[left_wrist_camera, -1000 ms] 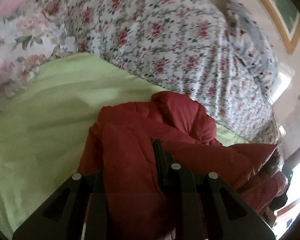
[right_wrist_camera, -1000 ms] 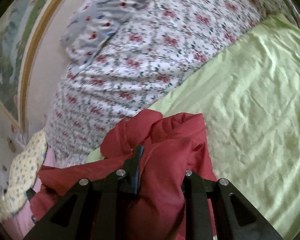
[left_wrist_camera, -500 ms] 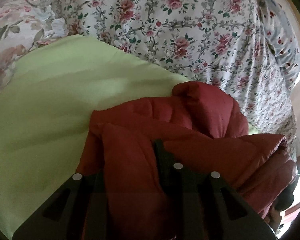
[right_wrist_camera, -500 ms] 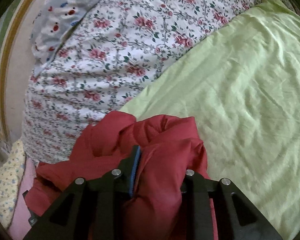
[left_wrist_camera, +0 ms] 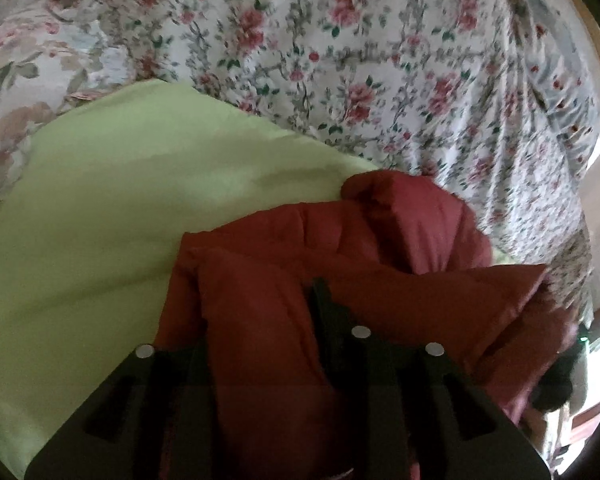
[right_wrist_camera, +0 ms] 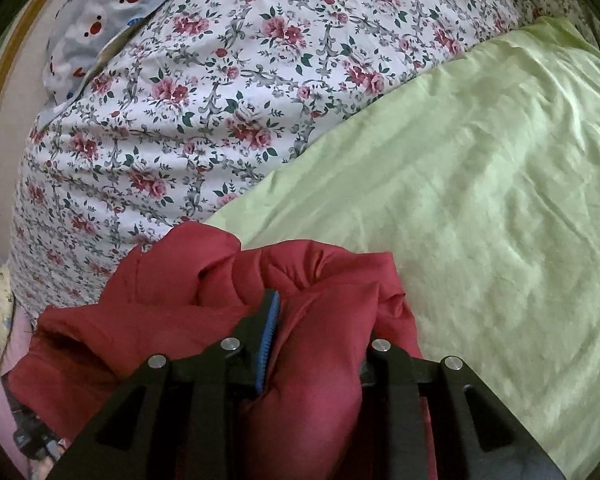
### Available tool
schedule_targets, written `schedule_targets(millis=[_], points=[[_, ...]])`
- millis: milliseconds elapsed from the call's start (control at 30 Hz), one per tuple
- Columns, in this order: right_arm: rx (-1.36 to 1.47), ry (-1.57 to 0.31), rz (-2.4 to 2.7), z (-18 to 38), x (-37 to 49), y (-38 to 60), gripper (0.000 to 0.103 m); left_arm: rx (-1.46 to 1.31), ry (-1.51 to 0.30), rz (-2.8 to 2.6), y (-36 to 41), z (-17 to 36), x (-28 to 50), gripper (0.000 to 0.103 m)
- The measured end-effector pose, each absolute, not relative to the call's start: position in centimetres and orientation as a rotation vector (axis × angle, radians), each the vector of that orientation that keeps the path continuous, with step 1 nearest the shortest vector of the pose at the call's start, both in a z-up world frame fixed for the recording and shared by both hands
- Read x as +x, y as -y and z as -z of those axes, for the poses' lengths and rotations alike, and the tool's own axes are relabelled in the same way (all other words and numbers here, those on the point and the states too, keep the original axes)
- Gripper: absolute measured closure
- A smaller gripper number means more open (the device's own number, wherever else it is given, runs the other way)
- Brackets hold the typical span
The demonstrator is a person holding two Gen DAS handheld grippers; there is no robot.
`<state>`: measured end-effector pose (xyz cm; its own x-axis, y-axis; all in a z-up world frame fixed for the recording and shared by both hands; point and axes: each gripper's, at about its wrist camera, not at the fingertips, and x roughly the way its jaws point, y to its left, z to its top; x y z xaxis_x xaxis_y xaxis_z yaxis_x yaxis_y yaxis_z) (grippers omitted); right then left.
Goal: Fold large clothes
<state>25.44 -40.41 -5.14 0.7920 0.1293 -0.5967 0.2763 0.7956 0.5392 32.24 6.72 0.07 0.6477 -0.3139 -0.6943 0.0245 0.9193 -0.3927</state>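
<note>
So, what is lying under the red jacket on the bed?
The red jacket lies on the light green sheet, with its far end against the floral quilt. What is beneath its middle cannot be seen, as the padded fabric covers it.

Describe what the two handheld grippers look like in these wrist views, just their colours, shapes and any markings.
Both are matt black. The left gripper shows angular black finger mounts with triangular cut-outs and three round silver pins. The right gripper has the same black wedge-shaped mounts with cut-outs, four silver pins, and a ribbed blue pad lining one finger. No cables, sleeves or lettering are visible.
</note>
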Motion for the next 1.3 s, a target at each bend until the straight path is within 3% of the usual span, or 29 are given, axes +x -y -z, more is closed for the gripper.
schedule_targets(millis=[333,667,933,1100,1267,1300], points=[[0.644,-0.672,0.080,5.2,25.8,40.1,0.075,-0.237,-0.664,0.237,-5.1,-6.6,21.8,0.059],[0.642,-0.670,0.076,5.3,25.8,40.1,0.074,-0.239,-0.578,0.295,-4.8,-8.8,16.4,0.059],[0.639,-0.674,0.082,4.9,25.7,39.9,0.073,-0.087,-0.784,0.369,2.0,-2.2,20.8,0.056],[0.671,-0.641,0.033,1.7,23.5,40.2,0.059,0.016,-0.818,0.256,3.8,1.4,24.1,0.056],[0.527,-0.490,-0.027,-3.9,18.6,37.6,0.032,0.002,-0.827,0.235,3.8,1.4,26.1,0.055],[0.473,-0.478,-0.046,-4.3,18.1,36.5,0.031,0.006,-0.830,0.232,3.9,1.4,26.5,0.055]])
